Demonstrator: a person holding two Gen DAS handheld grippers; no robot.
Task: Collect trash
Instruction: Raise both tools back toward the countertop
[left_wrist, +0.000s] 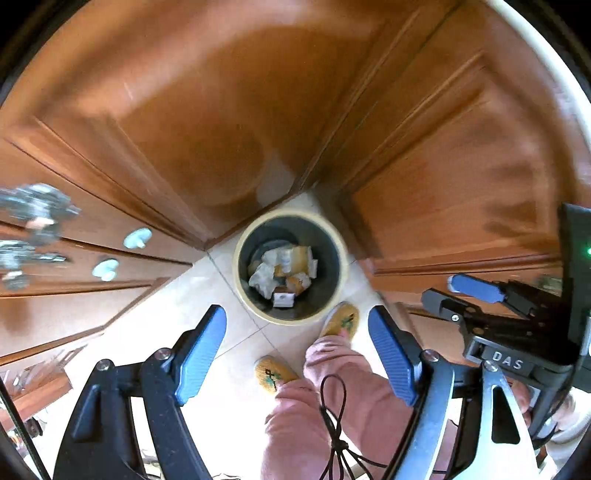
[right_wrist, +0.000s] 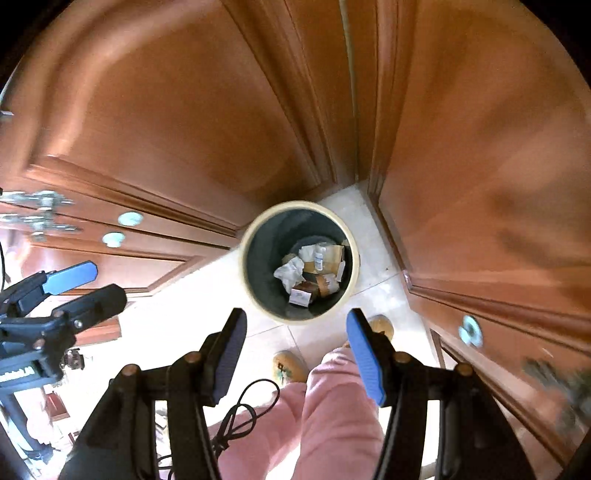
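Item: round trash bin (left_wrist: 242, 273), cream rim, dark inside, on the tiled floor (left_wrist: 166, 314) in the corner of the wooden cabinets (left_wrist: 184, 110); I see crumpled paper and wrappers (left_wrist: 284, 271) at its bottom. Left gripper (left_wrist: 297, 354) and right gripper (right_wrist: 295, 356): both spread, empty, above the bin.

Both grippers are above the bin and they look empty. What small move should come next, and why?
Probably lift both grippers away from the bin and turn to look for more trash. The left gripper and the right gripper are both open with nothing between the fingers, and crumpled paper and small boxes already lie inside the bin, so nothing is left to drop here.
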